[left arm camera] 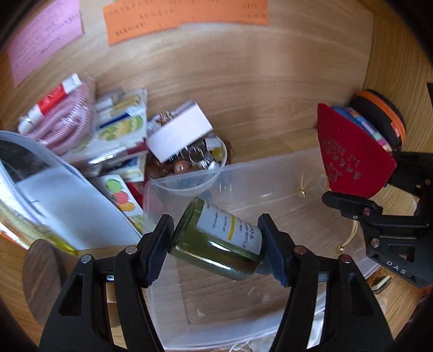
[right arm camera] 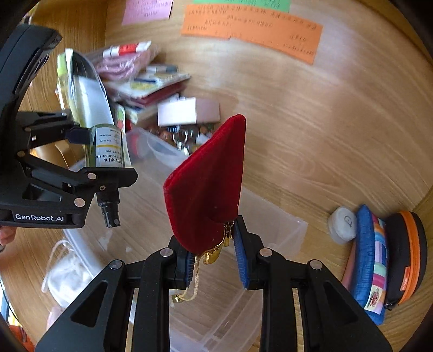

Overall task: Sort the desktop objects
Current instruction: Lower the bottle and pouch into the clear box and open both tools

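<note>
Green glass shows between the fingers of the left gripper, which is closed on a small bottle lying sideways across its pads, white label up, held above the clear bin. From the right wrist view the same bottle hangs with its black pump neck pointing down, left of the bin.

Over the bin too, the right gripper pinches the gathered mouth of a red velvet pouch; its pads sit only part-way closed, the pouch pressed against the left pad, with a gap to the right one. The pouch stands up from the fingers, its gold cord dangling below. In the left wrist view the pouch is at the bin's right side, held by the right gripper.

Behind the bin lies a pile: a white box, a bowl of small trinkets, fruit-print packets. Right of the bin, against the wooden wall, stand a blue case, an orange-and-black case and a white puck. Orange paper and pink paper are stuck on the wall beyond the bin.
</note>
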